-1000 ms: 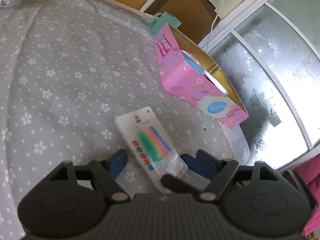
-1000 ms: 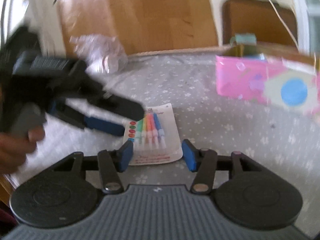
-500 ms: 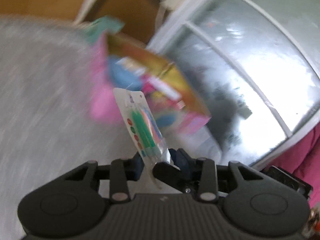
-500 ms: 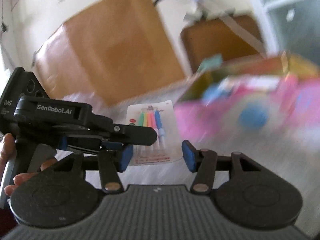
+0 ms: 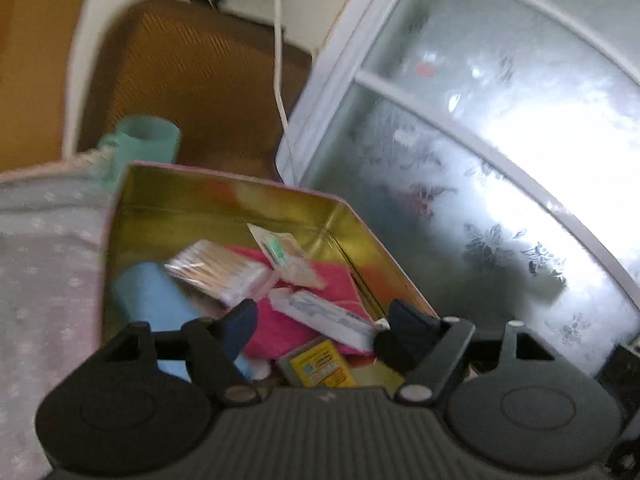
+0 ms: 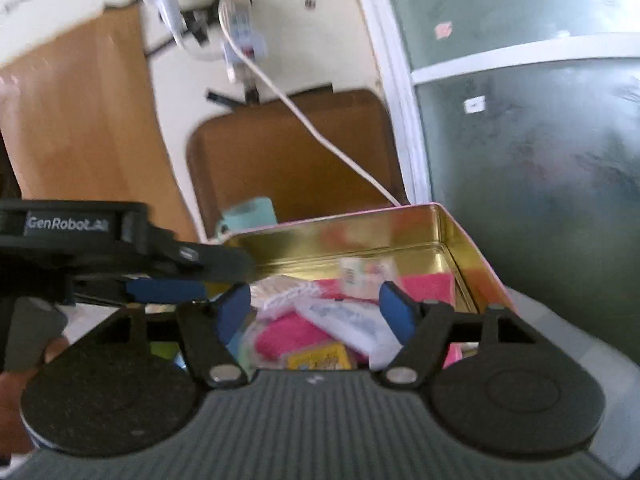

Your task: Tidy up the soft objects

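I've got my left gripper [image 5: 320,320] and right gripper [image 6: 314,308] both spread wide and empty over the gold-lined tin [image 5: 224,200], where the candle pack [image 5: 286,256] lies on the pink cloth [image 5: 280,328] inside, so this piece looks stowed.

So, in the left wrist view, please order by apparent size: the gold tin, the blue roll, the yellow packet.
1. gold tin, clearly largest; it holds the others.
2. blue roll.
3. yellow packet, smallest, though the hand-held gripper hides part of both, so the last two are less sure.
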Tool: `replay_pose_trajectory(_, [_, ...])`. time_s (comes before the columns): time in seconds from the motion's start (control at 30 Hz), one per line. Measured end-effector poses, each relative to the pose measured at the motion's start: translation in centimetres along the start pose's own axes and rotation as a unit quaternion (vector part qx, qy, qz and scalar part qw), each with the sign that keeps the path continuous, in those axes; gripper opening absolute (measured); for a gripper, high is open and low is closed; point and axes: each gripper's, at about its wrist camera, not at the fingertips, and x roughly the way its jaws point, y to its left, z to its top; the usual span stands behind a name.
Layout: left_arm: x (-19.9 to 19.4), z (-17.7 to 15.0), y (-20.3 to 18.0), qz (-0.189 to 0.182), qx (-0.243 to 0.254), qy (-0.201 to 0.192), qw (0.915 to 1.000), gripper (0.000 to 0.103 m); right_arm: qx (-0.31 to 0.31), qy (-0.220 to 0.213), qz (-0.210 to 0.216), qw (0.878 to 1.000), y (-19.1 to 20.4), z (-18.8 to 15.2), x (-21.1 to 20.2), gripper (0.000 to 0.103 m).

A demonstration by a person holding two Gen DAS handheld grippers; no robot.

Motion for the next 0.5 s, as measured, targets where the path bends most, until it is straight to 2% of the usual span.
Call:
replay_pose_trajectory(0.07, [-2.0, -1.4, 0.4, 0.002, -0.001, -0.011, 0.9999, 0.075, -0.011, -0.026, 0.004, 1.0, 0.7, -1.6, -2.9, 0.073])
replay_pose_trajectory(0.17, [-5.2, -4.5, 1.2, 0.001, -0.019, -0.013, 0.9997, 0.075, -0.019, -0.041, 0.006, 0.999, 1.7, -3.8, -6.4, 0.073])
replay_pose_trajectory(0.23, [-7.3, -6.7, 1.2, 0.019, -0.017, -0.013, 0.9996, 0.075, -0.014, -0.044, 0.012, 0.999, 2.6, -5.1, -8.6, 0.073])
replay_pose_trajectory(0.33, [-10.8, -9.7, 0.9, 0.057, 0.014, -0.02, 0.9981, 0.075, -0.018, -0.048, 0.013, 0.999, 4.2, -6.5, -10.5, 0.073])
replay_pose_trajectory(0.5, [-14.8, -14.2, 3.0, 0.111, 0.011, -0.005, 0.9937, 0.075, -0.021, 0.028, 0.033, 0.999, 7.2, -9.6, -10.8, 0.073])
